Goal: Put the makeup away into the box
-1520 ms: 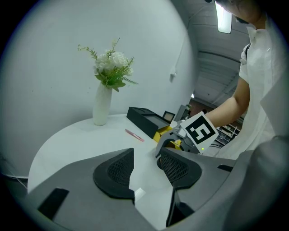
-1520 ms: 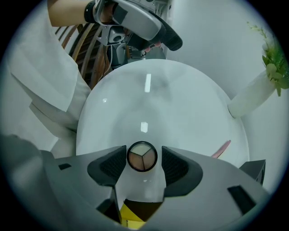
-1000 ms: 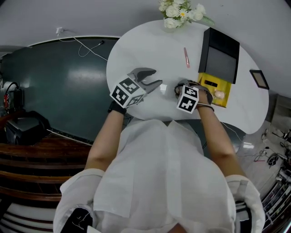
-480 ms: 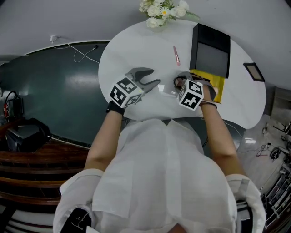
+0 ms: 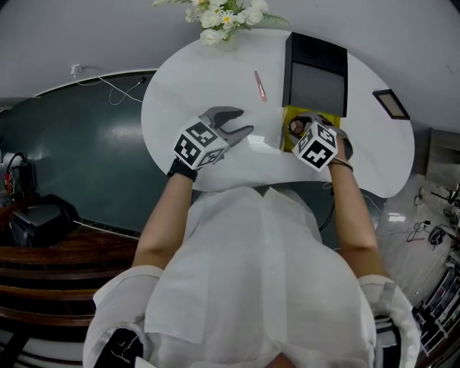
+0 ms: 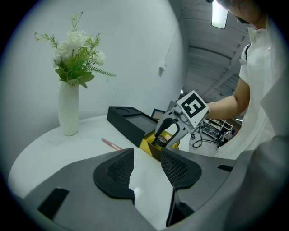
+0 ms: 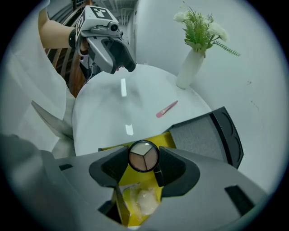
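Note:
My right gripper [image 7: 143, 160] is shut on a round compact [image 7: 143, 154] with three powder shades and holds it just above the open yellow box [image 7: 132, 209]. In the head view, that gripper [image 5: 298, 129] hovers over the yellow box [image 5: 316, 116] at the table's right. A pale item in clear wrap [image 7: 145, 201] lies inside the box. A pink makeup stick [image 5: 259, 85] lies on the white table [image 5: 187, 93] farther back. My left gripper [image 5: 240, 122] rests open to the left with nothing between its fingers. It also shows in the left gripper view [image 6: 145, 163].
The box's black lid [image 5: 316, 72] lies open right behind the box. A white vase of flowers [image 5: 219, 16] stands at the table's far edge. A small dark frame [image 5: 392, 104] lies at the far right. The person's white shirt fills the near side.
My right gripper has carried the compact rightward, from the table beside the box to above its opening. The left gripper has stayed in place, open.

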`<state>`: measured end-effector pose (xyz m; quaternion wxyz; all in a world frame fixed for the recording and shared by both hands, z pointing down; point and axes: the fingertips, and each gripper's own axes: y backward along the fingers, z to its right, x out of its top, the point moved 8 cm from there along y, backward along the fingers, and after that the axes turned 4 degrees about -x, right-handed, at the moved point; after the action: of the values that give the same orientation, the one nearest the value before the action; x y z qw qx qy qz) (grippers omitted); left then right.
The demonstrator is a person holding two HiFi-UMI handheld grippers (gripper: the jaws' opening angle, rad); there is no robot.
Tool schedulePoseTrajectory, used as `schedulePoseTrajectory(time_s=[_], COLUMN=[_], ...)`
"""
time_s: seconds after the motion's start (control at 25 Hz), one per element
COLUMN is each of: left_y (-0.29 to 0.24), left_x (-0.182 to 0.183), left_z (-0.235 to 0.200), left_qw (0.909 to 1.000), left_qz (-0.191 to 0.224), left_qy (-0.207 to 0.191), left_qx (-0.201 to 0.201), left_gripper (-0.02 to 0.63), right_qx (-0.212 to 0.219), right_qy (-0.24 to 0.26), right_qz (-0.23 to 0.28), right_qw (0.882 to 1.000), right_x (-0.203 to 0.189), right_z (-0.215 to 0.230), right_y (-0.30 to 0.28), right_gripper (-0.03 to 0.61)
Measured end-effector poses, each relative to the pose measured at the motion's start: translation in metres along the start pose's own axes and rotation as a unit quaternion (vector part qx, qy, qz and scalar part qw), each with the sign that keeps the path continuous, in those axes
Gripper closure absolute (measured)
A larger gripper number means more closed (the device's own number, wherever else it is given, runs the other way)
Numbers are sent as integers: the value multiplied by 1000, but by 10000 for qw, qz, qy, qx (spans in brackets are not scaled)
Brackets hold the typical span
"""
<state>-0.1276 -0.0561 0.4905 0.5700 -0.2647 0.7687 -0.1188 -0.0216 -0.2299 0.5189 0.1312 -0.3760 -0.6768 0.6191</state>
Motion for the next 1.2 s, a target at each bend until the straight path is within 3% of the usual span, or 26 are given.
schedulePoseTrajectory(time_s=[0.48, 1.2], left_y=[-24, -22], left_x=[3, -2], left_z=[13, 20], left_qw=[9999, 9994], left_qz=[-50, 49], left_qy=[73, 205], left_qx=[87, 275], left_gripper=[416, 411], right_qx=[493, 477], right_qy=[-54, 103], right_qz=[-317, -301], right_qw=[9983, 9984], right_x=[-47, -52], right_z=[-16, -17], right_y=[-26, -34], right_gripper=[367, 367])
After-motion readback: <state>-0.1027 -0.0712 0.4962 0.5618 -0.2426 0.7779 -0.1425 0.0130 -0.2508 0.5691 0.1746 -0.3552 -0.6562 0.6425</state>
